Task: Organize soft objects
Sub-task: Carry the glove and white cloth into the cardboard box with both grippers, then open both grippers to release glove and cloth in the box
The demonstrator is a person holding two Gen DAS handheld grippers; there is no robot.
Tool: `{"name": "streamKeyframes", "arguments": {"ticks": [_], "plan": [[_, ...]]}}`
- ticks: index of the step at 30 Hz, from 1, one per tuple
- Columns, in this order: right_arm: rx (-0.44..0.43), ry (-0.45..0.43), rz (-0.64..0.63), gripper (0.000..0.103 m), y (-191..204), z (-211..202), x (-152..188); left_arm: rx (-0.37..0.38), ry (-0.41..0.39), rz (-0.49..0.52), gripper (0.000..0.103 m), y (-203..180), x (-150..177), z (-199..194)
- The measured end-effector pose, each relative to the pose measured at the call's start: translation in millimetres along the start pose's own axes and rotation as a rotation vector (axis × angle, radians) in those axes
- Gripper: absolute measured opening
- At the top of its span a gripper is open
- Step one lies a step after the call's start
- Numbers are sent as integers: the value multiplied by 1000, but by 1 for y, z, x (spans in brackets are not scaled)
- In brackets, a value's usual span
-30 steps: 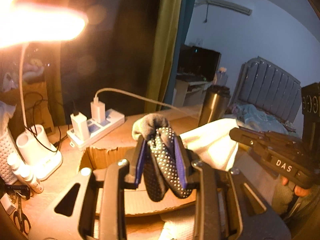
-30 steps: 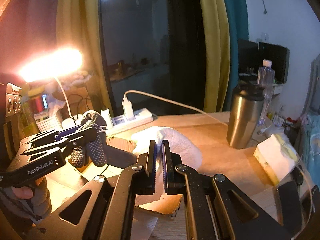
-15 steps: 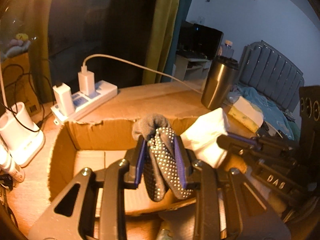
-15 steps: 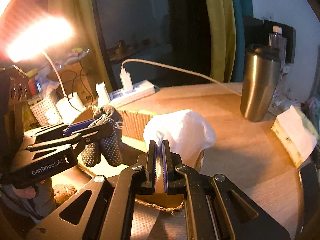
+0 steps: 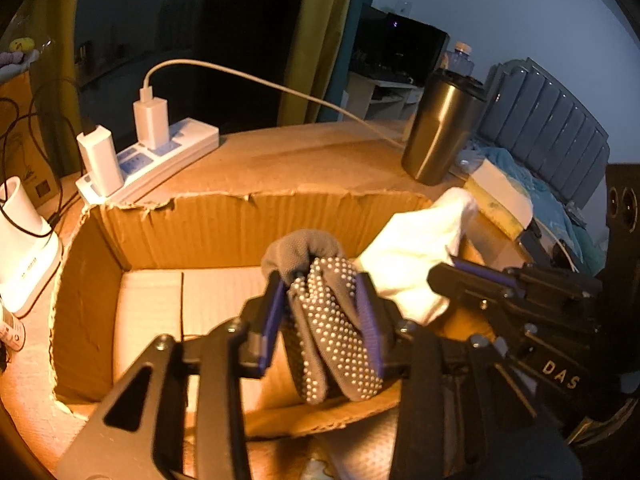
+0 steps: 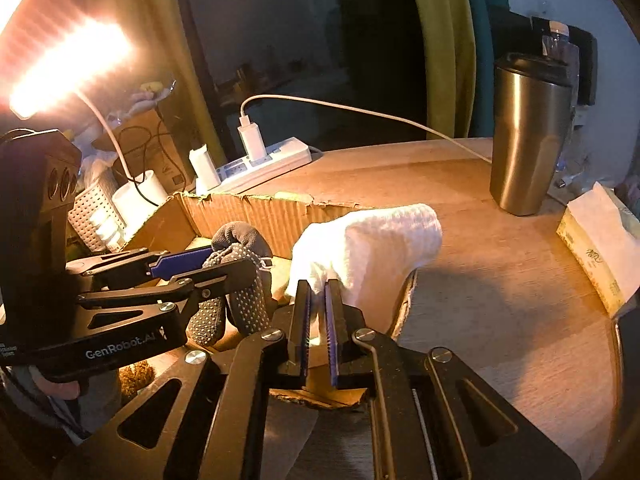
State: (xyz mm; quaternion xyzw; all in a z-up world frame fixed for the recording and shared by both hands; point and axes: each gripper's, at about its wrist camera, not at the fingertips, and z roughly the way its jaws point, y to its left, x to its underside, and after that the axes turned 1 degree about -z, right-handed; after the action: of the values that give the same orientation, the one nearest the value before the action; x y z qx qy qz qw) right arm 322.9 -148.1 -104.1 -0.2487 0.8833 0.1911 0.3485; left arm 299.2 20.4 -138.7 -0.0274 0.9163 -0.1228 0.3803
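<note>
A dark grey glove with white grip dots hangs between the pads of my left gripper, over the inside of an open cardboard box. The jaws are opening, but the glove still sits pinched and has not slipped. My right gripper holds a corner of a white cloth at its tips. Its jaws are starting to open, and the cloth drapes over the box's right corner. The right wrist view shows the left gripper and glove side-on. The left wrist view shows the right gripper at the cloth.
A white power strip with chargers and a cable lies behind the box. A steel tumbler stands at the back right, with a tissue pack near it. A white lamp base and a small basket stand left of the box.
Both grippers have come down and tilted toward the box. The glove now hangs inside it and the cloth rests on its corner. Both pairs of jaws stand slightly wider.
</note>
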Motion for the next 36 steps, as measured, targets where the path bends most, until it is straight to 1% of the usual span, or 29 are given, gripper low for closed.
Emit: {"name": "streamKeyframes", "arguments": {"ticks": [1,2,3,4,11,15,23,26,28,30,36], "plan": [[2,-2,0,19,0,-1,0,5,-4,1,45,0,0,-2],[1,-5,0,24,0,-3,-1,10,-9,2,50,0,-1,-4],[1,-8,0,33,0,-4,-1,16,-17,2,53,-1,-1,-7],[1,-14,-1,37,1,-7,-1,18,-24,1,53,-1,-2,-9],[32,-49,-9,37,4,-27,-3,22,-60,-4,55,-3,-3,-33],[46,-68,-9,37,7,-38,-2,22,-93,-4,55,-4,-1,-49],[69,-108,-22,38,17,-64,2,-5,-150,30,57,-13,6,-78],[79,-122,-24,40,20,-73,3,-6,-170,37,61,-16,9,-88],[85,-130,-27,46,22,-78,4,-7,-182,39,61,-18,12,-95],[90,-140,-27,49,24,-83,5,-10,-190,39,61,-18,14,-101],[103,-162,-30,51,30,-98,9,-24,-212,36,62,-19,22,-117]]}}
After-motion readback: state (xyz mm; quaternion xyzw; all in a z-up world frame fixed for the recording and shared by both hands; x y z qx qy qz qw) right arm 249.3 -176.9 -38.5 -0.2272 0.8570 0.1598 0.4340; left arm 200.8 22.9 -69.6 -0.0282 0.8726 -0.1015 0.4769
